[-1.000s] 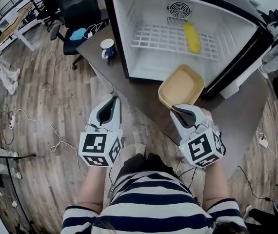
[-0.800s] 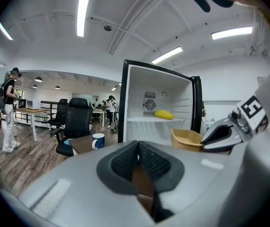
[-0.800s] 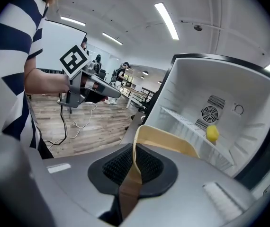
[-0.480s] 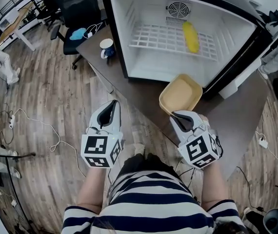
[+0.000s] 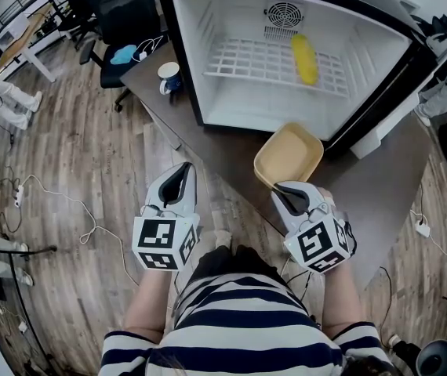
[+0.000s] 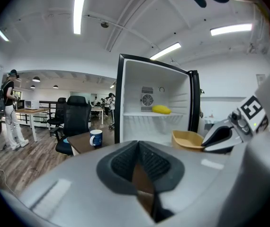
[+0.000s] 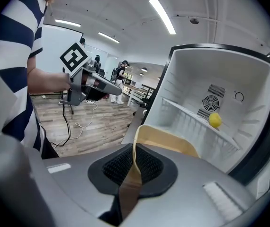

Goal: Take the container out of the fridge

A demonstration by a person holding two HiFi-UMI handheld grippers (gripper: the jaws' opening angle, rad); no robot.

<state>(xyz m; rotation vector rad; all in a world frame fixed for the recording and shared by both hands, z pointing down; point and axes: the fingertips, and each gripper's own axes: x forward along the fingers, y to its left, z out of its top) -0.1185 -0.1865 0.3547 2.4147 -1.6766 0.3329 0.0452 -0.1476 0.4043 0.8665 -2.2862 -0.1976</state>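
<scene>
The beige container (image 5: 290, 155) is outside the open fridge (image 5: 184, 61), over the dark table (image 5: 231, 159) in front of it. My right gripper (image 5: 286, 190) is shut on its near rim. In the right gripper view the thin rim runs between the pads (image 7: 150, 167) and the container (image 7: 166, 141) spreads out beyond them. My left gripper (image 5: 178, 180) hangs to the left over the floor, shut with nothing in it. The left gripper view also shows the container (image 6: 188, 138) with the right gripper (image 6: 206, 143) on it.
A yellow fruit (image 5: 306, 59) lies on the fridge's white wire shelf (image 5: 247, 57). On the table's left corner stands a blue and white mug (image 5: 170, 77). Behind it is a black office chair (image 5: 125, 22). Cables (image 5: 59, 202) trail across the wooden floor.
My right gripper has sunk a little and drawn the container slightly nearer to me. The left gripper has stayed where it was.
</scene>
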